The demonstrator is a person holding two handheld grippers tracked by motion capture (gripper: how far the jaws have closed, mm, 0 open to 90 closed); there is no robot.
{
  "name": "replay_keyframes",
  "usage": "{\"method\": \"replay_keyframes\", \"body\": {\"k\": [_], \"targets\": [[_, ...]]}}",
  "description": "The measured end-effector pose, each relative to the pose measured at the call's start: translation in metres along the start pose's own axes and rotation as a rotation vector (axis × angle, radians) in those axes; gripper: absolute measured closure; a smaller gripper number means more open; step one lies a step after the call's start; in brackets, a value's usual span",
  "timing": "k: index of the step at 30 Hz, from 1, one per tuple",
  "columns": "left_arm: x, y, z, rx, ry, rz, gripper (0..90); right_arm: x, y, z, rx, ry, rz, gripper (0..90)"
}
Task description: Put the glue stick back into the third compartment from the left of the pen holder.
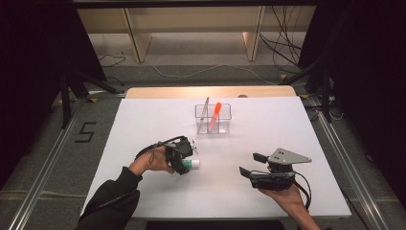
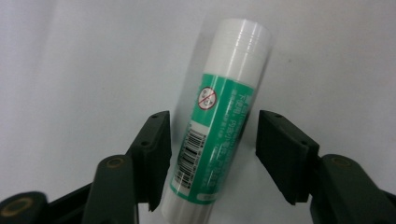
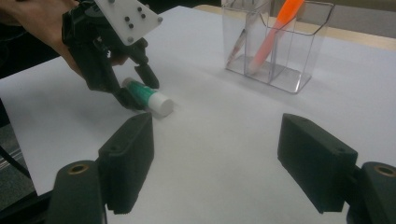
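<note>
Two grippers work over the white surface (image 1: 143, 124), one in each hand. The left gripper (image 1: 184, 155) sits at about 8 o'clock from the middle of the surface, tipped down over a glue stick (image 1: 191, 164) that lies flat there. In the left gripper view the glue stick (image 2: 217, 116), white with a green label and a barcode, lies between the two black jaws with its cap end pointing to about 1 o'clock. The jaw at 9 o'clock is touching or nearly touching the stick's side, while the jaw at 3 o'clock stands just beside it with a sliver of surface showing between, so the left gripper is part-way open around the stick and not clamped on it.

The right gripper (image 1: 249, 165) rests in the hand at about 4 o'clock on the surface, well apart from the stick, its jaws spread wide with nothing between them. Its own view looks across at the left gripper (image 3: 135, 86) and the glue stick (image 3: 149, 97).

At 12 o'clock stands a clear organizer (image 1: 213, 120) with compartments, holding an orange marker (image 1: 215, 114) and a slim pen (image 1: 205, 109), both leaning.
</note>
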State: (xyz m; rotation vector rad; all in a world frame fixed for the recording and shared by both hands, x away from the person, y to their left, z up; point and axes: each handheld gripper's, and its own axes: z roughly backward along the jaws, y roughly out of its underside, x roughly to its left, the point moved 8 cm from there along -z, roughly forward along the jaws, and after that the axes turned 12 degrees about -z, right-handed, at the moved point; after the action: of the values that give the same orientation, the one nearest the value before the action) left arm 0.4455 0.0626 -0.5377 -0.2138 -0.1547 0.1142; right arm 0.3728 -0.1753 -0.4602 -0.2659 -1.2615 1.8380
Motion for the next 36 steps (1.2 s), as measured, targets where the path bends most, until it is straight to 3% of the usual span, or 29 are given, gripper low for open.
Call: {"method": "replay_keyframes", "body": {"k": [10, 18, 25, 31, 36], "targets": [[0.0, -0.001, 0.001, 0.042, 0.004, -0.061, 58.4, 0.0, 0.0, -0.001, -0.001, 0.0, 0.004, 27.9], [-0.002, -0.002, 0.002, 0.031, 0.024, -0.057, 65.1, 0.001, 0.001, -0.001, 0.002, 0.0, 0.006, 27.9], [0.004, -0.009, 0.009, -0.079, -0.013, 0.022, 65.6, 0.001, 0.0, 0.0, -0.001, 0.002, 0.007, 27.9], [0.008, -0.019, 0.022, -0.214, -0.04, 0.138, 65.6, 0.001, 0.0, 0.0, -0.002, 0.002, 0.005, 27.9], [0.01, -0.023, 0.031, -0.301, -0.064, 0.199, 65.6, 0.001, 0.0, 0.0, -0.003, 0.003, 0.008, 27.9]]}}
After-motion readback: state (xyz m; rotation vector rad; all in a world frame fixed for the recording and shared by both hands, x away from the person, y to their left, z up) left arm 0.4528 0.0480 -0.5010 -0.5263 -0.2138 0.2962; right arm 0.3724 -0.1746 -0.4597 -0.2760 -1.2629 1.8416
